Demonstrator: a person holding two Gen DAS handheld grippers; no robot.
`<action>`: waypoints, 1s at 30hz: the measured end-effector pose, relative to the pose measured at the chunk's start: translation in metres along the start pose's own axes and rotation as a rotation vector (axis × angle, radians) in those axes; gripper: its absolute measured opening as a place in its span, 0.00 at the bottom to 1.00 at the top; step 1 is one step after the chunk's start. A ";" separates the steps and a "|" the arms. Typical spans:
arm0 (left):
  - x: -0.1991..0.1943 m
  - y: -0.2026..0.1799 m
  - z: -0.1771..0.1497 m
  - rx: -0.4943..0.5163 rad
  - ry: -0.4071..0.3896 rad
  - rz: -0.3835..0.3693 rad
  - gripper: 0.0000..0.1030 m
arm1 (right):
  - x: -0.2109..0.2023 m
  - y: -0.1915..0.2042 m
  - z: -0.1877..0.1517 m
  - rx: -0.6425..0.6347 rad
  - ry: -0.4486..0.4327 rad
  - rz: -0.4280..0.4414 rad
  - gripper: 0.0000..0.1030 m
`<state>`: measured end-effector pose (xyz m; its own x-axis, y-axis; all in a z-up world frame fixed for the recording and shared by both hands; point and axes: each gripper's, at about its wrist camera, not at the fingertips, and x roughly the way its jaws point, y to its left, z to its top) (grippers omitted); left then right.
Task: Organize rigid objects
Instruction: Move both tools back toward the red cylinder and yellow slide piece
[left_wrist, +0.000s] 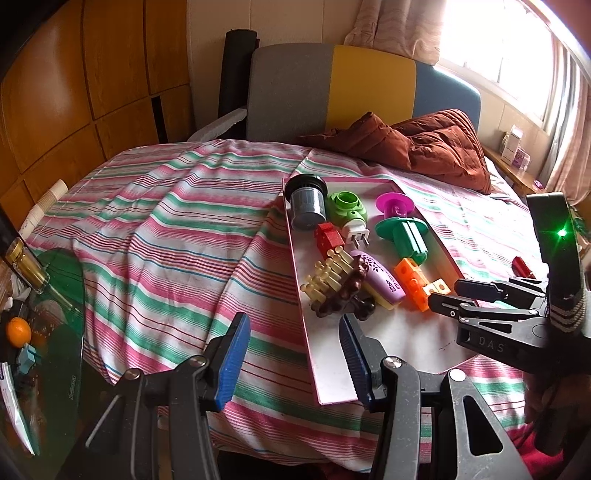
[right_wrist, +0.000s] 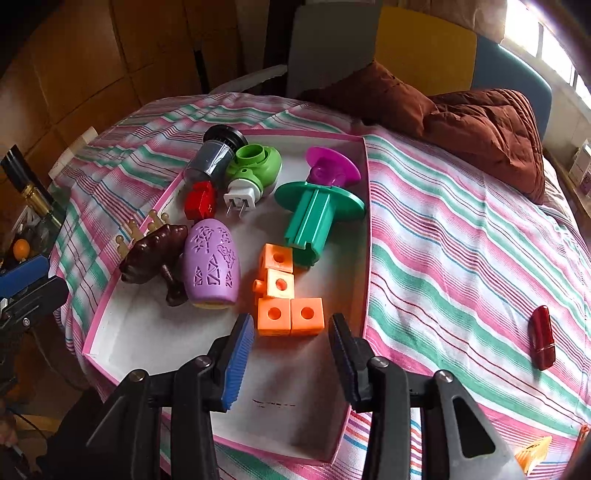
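Both grippers, left (left_wrist: 293, 363) and right (right_wrist: 291, 360), spread wide, holding nothing. Red tube (right_wrist: 542, 338) lies loose on the bedspread (right_wrist: 461, 236), 3 o'clock of the tray (right_wrist: 364, 236). I judge it light, stiff, glossy-slick; I'd pinch across its middle.

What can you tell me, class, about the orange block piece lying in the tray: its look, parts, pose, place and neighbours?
The orange block piece looks like glossy hard plastic: several small cubes joined in a bent chain, each face showing a round hole, with a peg on one side. It lies flat on the white floor of the pink-rimmed tray, toward its right wall. Its far end meets the green spool's base; the purple egg-shaped case lies apart on its left. The open right gripper hovers just before it.
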<state>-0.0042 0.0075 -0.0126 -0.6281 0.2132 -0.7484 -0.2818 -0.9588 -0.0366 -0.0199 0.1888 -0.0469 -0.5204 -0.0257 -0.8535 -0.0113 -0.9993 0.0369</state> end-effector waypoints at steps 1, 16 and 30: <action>0.000 -0.001 0.000 0.002 0.000 -0.001 0.50 | 0.000 0.000 -0.001 -0.004 -0.001 -0.007 0.41; 0.003 -0.016 -0.001 0.037 0.010 -0.021 0.50 | -0.034 -0.034 -0.013 0.075 -0.054 -0.006 0.41; 0.005 -0.043 0.007 0.103 0.010 -0.066 0.50 | -0.064 -0.134 -0.037 0.206 -0.046 -0.202 0.41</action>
<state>-0.0004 0.0512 -0.0106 -0.5988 0.2730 -0.7529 -0.3954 -0.9183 -0.0185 0.0464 0.3234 -0.0164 -0.5283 0.1794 -0.8299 -0.2897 -0.9568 -0.0224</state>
